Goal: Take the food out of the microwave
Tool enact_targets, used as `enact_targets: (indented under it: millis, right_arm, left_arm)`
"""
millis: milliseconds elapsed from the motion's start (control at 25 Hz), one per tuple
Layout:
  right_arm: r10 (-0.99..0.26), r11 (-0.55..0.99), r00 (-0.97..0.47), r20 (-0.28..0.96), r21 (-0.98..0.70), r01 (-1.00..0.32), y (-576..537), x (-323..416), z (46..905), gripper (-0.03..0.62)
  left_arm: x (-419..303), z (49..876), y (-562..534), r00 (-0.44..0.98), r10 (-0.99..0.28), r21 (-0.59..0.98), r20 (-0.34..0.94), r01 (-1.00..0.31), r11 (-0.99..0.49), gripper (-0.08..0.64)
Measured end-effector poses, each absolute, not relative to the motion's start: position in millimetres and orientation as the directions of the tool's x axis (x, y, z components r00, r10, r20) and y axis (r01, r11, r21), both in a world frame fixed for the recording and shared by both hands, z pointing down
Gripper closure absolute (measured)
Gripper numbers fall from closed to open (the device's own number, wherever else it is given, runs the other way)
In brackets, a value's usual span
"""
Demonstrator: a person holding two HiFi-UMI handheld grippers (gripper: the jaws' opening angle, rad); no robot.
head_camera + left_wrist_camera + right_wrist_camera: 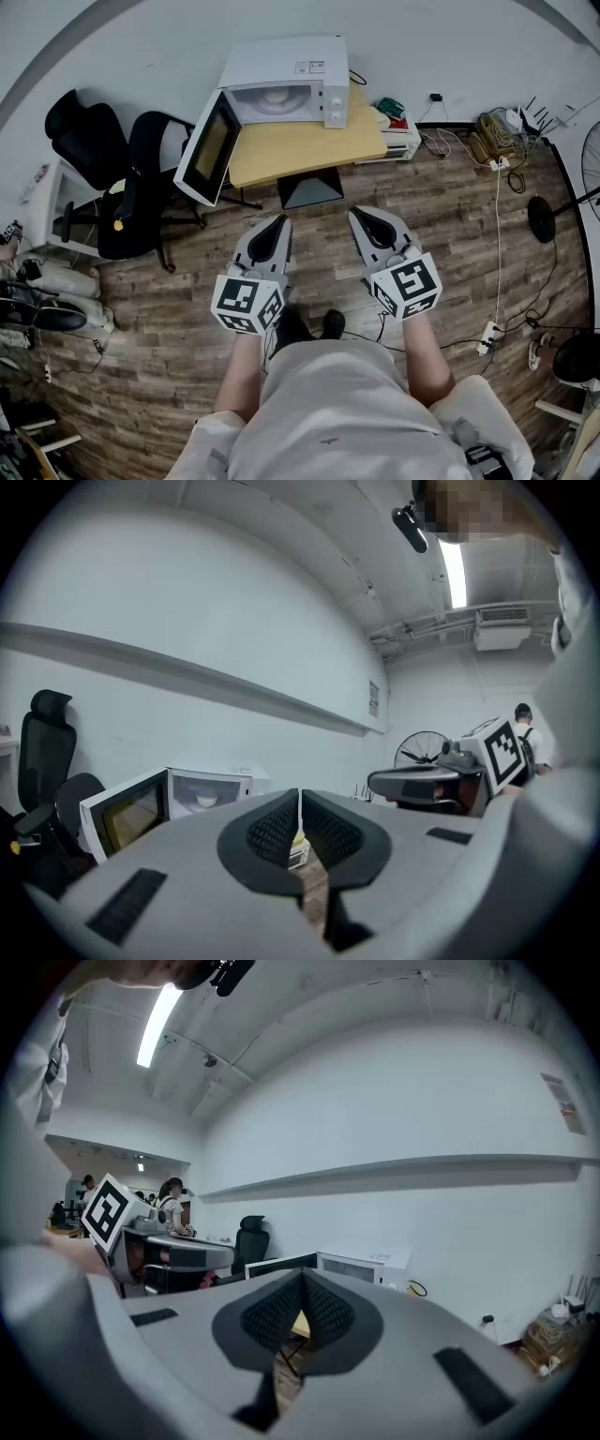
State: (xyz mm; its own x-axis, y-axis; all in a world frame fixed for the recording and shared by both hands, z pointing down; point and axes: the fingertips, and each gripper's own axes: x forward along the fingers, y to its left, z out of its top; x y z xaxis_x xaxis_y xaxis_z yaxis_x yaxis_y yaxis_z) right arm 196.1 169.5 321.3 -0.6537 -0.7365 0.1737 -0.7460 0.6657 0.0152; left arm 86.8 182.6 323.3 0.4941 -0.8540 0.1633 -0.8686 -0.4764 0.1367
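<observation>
Left gripper [299,799] faces white bowl [205,801] inside open microwave [236,782].

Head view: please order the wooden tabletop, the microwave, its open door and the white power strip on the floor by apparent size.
1-2. wooden tabletop and microwave: about alike; the microwave hides part of the tabletop, so unranked.
3. open door
4. white power strip

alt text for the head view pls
Seen from above, a person holds the left tongs and right tongs, both shut and empty, over a wood floor, short of a white microwave. It sits on a wooden table with its door swung open and a white dish inside.
</observation>
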Motion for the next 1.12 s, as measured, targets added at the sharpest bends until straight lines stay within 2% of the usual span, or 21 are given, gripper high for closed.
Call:
enact_targets:
  millis: [560, 1000, 1120]
  right_arm:
    - [-0.736, 0.664, -0.651, 0.187, 0.012, -0.748, 183, 200, 334, 0.594]
    - [-0.718, 0.684, -0.667, 0.199, 0.027, -0.729, 169, 176, 336, 0.594]
    - [-0.712, 0.692, -0.673, 0.201, 0.036, -0.721, 164, 165, 335, 0.569]
  left_arm:
    - [95, 333, 194, 0.505, -0.844, 0.145, 0.179, -0.862, -0.485, 0.546]
    - [79, 334, 179, 0.501, -0.845, 0.127, 0.185, -0.865, -0.485, 0.545]
    - [72, 332, 173, 0.508, -0.842, 0.118, 0.182, -0.861, -0.495, 0.545]
